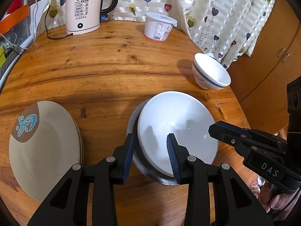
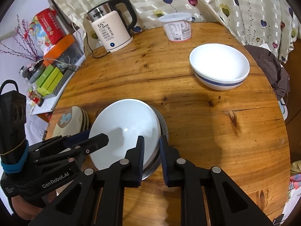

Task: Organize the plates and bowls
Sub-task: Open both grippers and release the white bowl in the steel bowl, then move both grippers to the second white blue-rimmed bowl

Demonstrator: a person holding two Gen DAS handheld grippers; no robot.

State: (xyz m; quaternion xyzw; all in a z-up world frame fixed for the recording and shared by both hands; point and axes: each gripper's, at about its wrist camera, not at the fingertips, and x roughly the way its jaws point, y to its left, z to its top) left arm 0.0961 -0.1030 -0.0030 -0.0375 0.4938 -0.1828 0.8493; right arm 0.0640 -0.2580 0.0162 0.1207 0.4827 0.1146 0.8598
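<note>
Both grippers straddle the white bowl's [image 1: 176,130] rim at lower centre: left gripper [image 1: 151,155] spread; right gripper [image 2: 152,157] narrow, contact unclear. Beige plates [image 1: 45,148] lower left.

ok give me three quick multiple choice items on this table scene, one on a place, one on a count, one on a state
1. The white bowl sits in:
A. a metal bowl
B. the blue-banded bowl
C. the plate stack

2. Bowls on the table:
A. one
B. three
C. five

3. The right gripper:
A. hangs above the kettle
B. straddles the nested bowls' rims
C. holds a plate

Answers: 1 A, a steel rim shows around it. 2 B, white, metal, banded. 3 B, one finger stands inside the white bowl, one outside the metal.
</note>
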